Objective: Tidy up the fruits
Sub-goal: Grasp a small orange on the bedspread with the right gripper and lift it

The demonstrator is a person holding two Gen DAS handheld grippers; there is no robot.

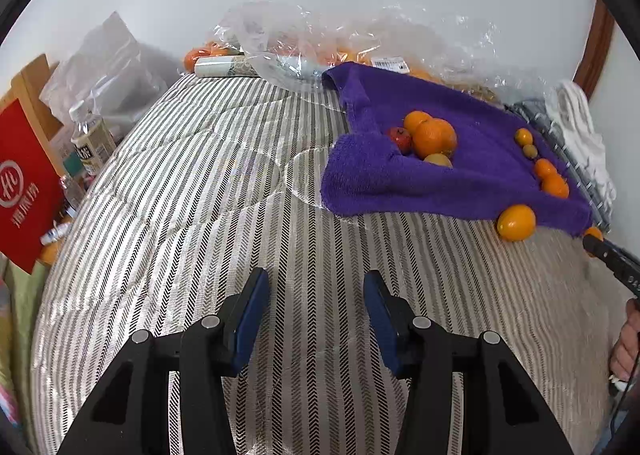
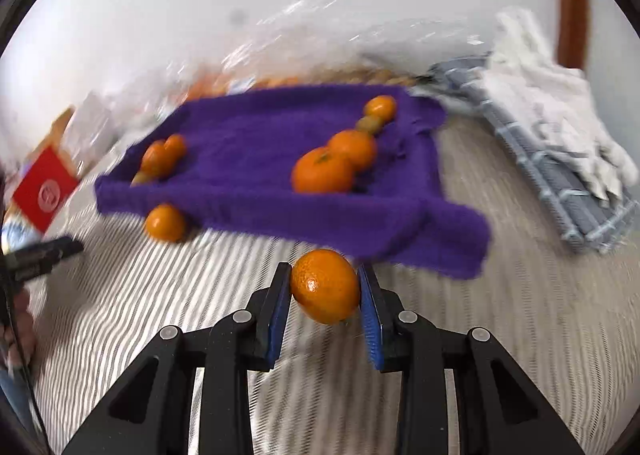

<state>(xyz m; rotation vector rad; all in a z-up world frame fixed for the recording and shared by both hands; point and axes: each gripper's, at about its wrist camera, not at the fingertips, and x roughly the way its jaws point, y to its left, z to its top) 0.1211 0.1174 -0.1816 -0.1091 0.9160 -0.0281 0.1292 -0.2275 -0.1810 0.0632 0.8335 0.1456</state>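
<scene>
A purple towel point(image 1: 472, 175) lies on the striped bedcover point(image 1: 200, 183). On it sit a cluster of oranges point(image 1: 434, 137) with a small red fruit point(image 1: 400, 137), and a row of small oranges point(image 2: 324, 171) along its right edge. One loose orange point(image 1: 516, 222) rests on the cover just off the towel. My right gripper point(image 2: 325, 275) is shut on an orange point(image 2: 325, 286), held just in front of the towel's point(image 2: 256, 127) near edge. My left gripper point(image 1: 316, 275) hovers open over bare bedcover, nothing between its fingers.
Crumpled clear plastic bags point(image 1: 304, 43) holding more oranges lie along the back wall. A grey and white folded cloth point(image 2: 560, 143) sits right of the towel. A red box point(image 1: 24, 183) and a bottle point(image 1: 90, 139) stand off the left side. A person's hand point(image 1: 628, 343) shows at right.
</scene>
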